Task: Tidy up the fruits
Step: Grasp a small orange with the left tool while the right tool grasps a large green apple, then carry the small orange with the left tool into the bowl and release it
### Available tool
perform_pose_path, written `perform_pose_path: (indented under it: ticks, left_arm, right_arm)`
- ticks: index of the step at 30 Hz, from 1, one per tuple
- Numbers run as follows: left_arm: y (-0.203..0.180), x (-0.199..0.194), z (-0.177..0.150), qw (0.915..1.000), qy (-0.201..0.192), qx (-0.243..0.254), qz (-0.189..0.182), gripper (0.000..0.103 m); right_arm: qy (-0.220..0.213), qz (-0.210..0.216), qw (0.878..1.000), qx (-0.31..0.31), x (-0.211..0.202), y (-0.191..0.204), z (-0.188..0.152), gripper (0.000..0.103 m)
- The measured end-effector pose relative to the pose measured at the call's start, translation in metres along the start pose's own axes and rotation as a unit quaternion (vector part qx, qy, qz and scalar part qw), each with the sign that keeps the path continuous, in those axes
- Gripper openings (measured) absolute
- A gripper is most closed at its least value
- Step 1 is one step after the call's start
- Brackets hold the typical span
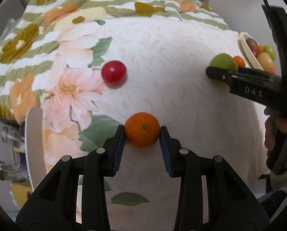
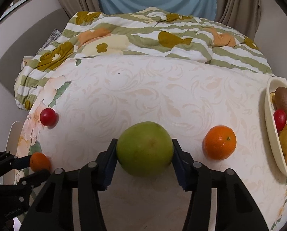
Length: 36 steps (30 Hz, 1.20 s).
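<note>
Left wrist view looks down on a bed (image 1: 182,57) spread with a pale swirl-patterned sheet, and the left tool (image 1: 142,132) has its two blue pads pressed on either side of a small orange (image 1: 142,131) resting on that sheet. Right wrist view shows the right tool (image 2: 144,150) with its pads against the flanks of a green apple (image 2: 144,148), which also sits on the sheet; no earlier picture is there to compare.

Taking the green apple as landmark: a second orange (image 2: 219,142) lies just to its right, and past that, at the bed's right edge, stands a cream bowl (image 2: 270,134). A red cherry tomato (image 2: 47,116) sits well to the apple's left, close to the sheet's left edge, where the bed drops away to a white curved object (image 2: 12,134). The gripped small orange is down-left of the apple, near the front-left corner. Behind the apple lies a wide bare stretch of sheet, ending at a rumpled green-striped floral quilt (image 2: 143,34).

White letters "DAS" (image 1: 253,92) show on the right tool's body in the left wrist view. Faint lettering on the left tool's body in the right wrist view is too small to read.

Loose on the sheet: two oranges, one green apple, one red tomato. The bowl holds a brown kiwi (image 2: 284,100), a red tomato, a yellowish apple and part of an orange fruit; the left wrist view also shows a green fruit there.
</note>
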State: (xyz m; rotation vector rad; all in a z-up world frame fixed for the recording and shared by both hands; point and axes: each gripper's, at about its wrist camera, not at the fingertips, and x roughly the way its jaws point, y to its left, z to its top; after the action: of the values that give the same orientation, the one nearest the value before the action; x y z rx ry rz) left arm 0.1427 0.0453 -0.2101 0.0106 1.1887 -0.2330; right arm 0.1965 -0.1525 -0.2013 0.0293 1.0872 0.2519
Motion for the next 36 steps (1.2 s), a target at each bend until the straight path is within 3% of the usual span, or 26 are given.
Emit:
perform_pose_path:
  ticks: [18,27,36]
  left_arm:
    - [-0.027,-0.06,0.028,0.9982,-0.059,0.001,0.009,0.043]
    - [-0.09,-0.088,0.059,0.9949,-0.101,0.011,0.001,0.043]
    - [-0.174,-0.088,0.093,0.992,-0.126,0.009,-0.007,0.043]
  right_arm:
    - [-0.054,0.004,0.998,0.021,-0.081,-0.03,-0.005,0.049]
    - [-0.074,-0.001,0.997,0.024,-0.129,-0.085,-0.001,0.049]
    - [-0.091,0.001,0.996,0.013,-0.164,-0.156,0.012,0.049]
